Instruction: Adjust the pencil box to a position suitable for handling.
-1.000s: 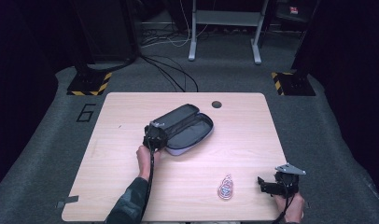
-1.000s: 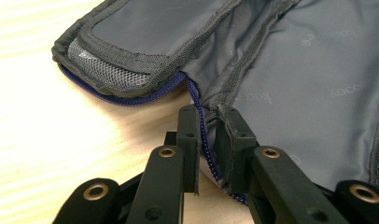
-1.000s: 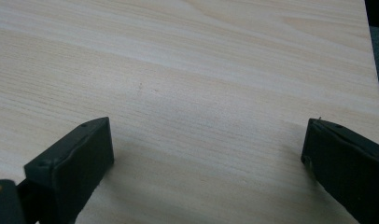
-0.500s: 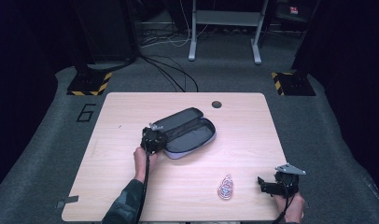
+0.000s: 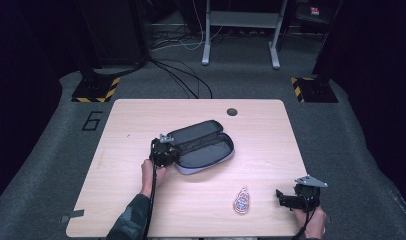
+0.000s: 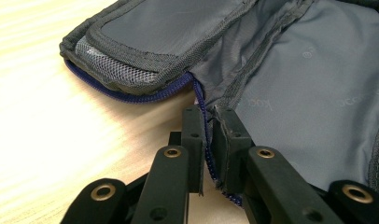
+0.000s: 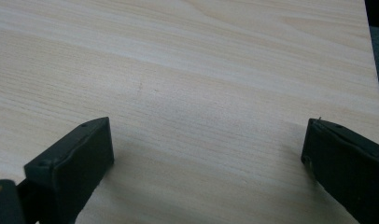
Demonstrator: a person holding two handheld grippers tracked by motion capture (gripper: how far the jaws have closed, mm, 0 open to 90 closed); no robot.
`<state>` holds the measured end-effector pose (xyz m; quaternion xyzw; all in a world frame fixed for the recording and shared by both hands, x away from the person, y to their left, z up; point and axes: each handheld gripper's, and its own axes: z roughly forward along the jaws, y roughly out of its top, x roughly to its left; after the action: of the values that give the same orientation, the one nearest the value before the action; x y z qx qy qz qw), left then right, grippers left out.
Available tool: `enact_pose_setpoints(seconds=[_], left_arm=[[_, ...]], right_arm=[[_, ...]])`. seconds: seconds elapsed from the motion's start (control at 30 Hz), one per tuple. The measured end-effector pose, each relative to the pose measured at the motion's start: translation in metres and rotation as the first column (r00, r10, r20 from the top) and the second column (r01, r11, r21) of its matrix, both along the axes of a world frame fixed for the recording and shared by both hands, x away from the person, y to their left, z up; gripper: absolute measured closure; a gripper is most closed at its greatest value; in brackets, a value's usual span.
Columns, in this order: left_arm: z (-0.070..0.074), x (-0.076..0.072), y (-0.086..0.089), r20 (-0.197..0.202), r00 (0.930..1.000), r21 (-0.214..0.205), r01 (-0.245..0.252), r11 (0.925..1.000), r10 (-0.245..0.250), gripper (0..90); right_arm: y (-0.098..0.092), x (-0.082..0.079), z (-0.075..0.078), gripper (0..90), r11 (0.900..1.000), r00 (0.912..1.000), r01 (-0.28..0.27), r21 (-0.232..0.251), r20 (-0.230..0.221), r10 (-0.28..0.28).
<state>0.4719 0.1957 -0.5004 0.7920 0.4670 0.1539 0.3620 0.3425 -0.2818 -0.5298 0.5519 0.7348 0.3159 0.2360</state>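
While the open pencil case [image 5: 203, 147] lies near the middle of the wooden counter [image 5: 131, 130], its lid folded back toward the far side, the left tongs [image 5: 167, 152] sit at its near-left end with their jaws pressed together on the case's edge. Seen from the left gripper view, the blue zipper strip [image 6: 204, 126] runs straight down between the two black jaws of the left tongs [image 6: 207, 140], which pinch it together with the grey fabric rim beside it; the grey lining of the case spreads out to the right, and the mesh-edged lid rises at the upper left. Over at the near-right corner of the counter, the right tongs [image 5: 286, 198] rest well apart from the case, jaws spread wide over bare wood with nothing between them. Between the two tongs, nearer the right one, a small round keychain [image 5: 241, 201] lies flat on the counter.
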Motion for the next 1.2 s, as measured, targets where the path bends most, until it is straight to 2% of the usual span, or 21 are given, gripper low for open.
enact_pose_setpoints(seconds=[0.1, 0.13, 0.2, 0.3, 0.33, 0.4, 0.53, 0.57, 0.6, 0.83, 0.87, 0.9, 1.0, 1.2], left_arm=[[-0.0004, -0.0013, 0.0006, -0.006, 0.9999, -0.009, 0.008, 0.9999, -0.008, 83.4], [0.0001, -0.0017, 0.0022, -0.006, 0.9997, 0.008, 0.025, 0.9997, -0.025, 83.4], [-0.0004, -0.0031, 0.0032, 0.0, 0.9989, 0.005, 0.046, 0.9989, -0.046, 83.7], [-0.0006, -0.0041, 0.003, 0.004, 0.9986, 0.0, 0.052, 0.9986, -0.052, 84.0], [0.0001, -0.0047, 0.0051, 0.003, 0.9967, 0.02, 0.081, 0.9966, -0.081, 84.0], [-0.001, -0.0062, 0.0041, 0.007, 0.9971, -0.004, 0.075, 0.9971, -0.075, 84.0], [-0.0006, -0.0076, 0.0049, 0.012, 0.9927, 0.017, 0.12, 0.9926, -0.12, 84.0], [-0.001, -0.0081, 0.0039, 0.017, 0.9928, 0.01, 0.118, 0.9929, -0.119, 84.0], [-0.0004, -0.0081, 0.0046, 0.015, 0.991, 0.024, 0.132, 0.9909, -0.133, 84.1], [-0.0012, -0.0084, 0.0045, 0.017, 0.9864, 0.006, 0.163, 0.9865, -0.164, 84.1], [-0.0015, -0.0084, 0.005, 0.016, 0.9837, 0.0, 0.179, 0.9838, -0.179, 84.1], [-0.0015, -0.0084, 0.005, 0.016, 0.9837, 0.0, 0.179, 0.9838, -0.179, 84.2], [-0.0014, -0.0074, 0.0057, 0.022, 0.9764, 0.009, 0.215, 0.9766, -0.215, 84.2], [-0.0007, -0.0042, 0.0063, 0.021, 0.9726, 0.012, 0.231, 0.9728, -0.231, 84.4]], right_arm=[[0.0, 0.0, 0.0, 1.9, 1.0, 1.0, 0.0, 0.0, 0.0, 0.0], [0.0, 0.0, 0.0, 1.9, 1.0, 1.0, 0.0, 0.0, 0.0, 0.0], [0.0, 0.0, 0.0, 1.9, 1.0, 1.0, 0.0, 0.0, 0.0, 0.0], [0.0, 0.0, 0.0, 1.9, 1.0, 1.0, 0.0, 0.0, 0.001, 0.0], [0.0, 0.0, 0.0, 1.9, 1.0, 1.0, 0.001, 0.0, 0.001, -0.001], [0.0, 0.0, 0.0, 1.9, 1.0, 1.0, 0.0, 0.0, 0.001, 0.0], [0.0, 0.0, 0.0, 1.9, 1.0, 1.0, 0.0, 0.0, 0.0, 0.0], [0.0, 0.0, 0.0, 1.9, 1.0, 1.0, 0.0, 0.0, 0.0, 0.0], [0.0, 0.0, 0.0, 1.9, 1.0, 1.0, 0.0, 0.0, 0.0, 0.0], [0.0, 0.0001, -0.0001, 1.9, 1.0, 1.0, 0.0, 0.001, 0.002, 0.0], [0.0, 0.0, 0.0, 1.9, 1.0, 1.0, 0.0, 0.0, 0.001, 0.0], [0.0, 0.0, 0.0, 1.9, 1.0, 1.0, 0.0, 0.0, 0.001, 0.0], [0.0, 0.0, -0.0001, 1.9, 1.0, 1.0, 0.0, 0.001, 0.002, 0.0], [0.0, 0.0, 0.0, 2.0, 1.0, 1.0, 0.0, 0.001, 0.001, 0.0]])
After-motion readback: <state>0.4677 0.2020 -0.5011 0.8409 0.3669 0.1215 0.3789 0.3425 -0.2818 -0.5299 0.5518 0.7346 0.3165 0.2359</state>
